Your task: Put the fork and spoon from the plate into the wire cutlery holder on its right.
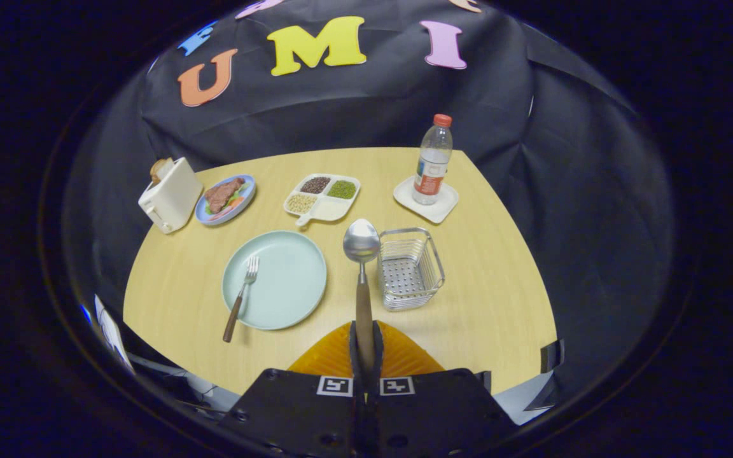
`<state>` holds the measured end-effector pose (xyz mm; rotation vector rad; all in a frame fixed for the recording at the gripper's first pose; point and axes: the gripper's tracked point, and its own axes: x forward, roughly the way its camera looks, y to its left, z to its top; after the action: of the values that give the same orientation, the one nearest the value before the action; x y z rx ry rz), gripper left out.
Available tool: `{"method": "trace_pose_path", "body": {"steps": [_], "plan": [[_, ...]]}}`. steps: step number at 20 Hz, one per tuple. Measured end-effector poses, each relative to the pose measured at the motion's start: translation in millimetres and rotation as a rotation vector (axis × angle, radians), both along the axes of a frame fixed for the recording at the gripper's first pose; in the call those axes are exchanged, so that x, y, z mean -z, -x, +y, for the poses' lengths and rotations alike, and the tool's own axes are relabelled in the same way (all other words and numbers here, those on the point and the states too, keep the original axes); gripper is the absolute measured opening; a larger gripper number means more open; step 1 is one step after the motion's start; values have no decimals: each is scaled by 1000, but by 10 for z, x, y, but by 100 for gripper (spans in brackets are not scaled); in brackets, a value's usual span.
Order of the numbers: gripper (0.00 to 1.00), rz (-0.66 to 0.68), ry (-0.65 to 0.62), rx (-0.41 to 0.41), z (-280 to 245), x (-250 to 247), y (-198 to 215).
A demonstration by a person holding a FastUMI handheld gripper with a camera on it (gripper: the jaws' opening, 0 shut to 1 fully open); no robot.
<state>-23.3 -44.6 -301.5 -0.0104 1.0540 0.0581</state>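
Jaws are clamped on the spoon (361, 267) handle, bowl held up just left of the wire cutlery holder (410, 268). With a grip that far back, it could easily be swung into the holder's rim. Fork (242, 296) is left on the plate (284, 280), further left of the holder.

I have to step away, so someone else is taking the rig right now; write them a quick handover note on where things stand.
Gripper: shut on the spoon, clamped on its wooden handle, bowl pointing forward above the table, between the plate and the wire cutlery holder.
Fork: lying on the plate's left side, handle overhanging the rim.
Holder: nothing in it yet.
Done: spoon picked up.
Left: drop the spoon into the holder, then fetch the fork and put it in too.
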Motion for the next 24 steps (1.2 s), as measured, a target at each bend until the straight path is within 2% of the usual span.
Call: {"method": "trace_pose_path", "body": {"steps": [8, 15, 18, 23, 24], "plan": [[1, 18, 35, 33, -366, 57, -40], [3, 13, 71, 21, -453, 79, -131], [10, -30, 86, 11, -474, -11, -232], [12, -82, 84, 3, -446, -161, -332], [19, -91, 73, 7, -412, -191, -349]]}}
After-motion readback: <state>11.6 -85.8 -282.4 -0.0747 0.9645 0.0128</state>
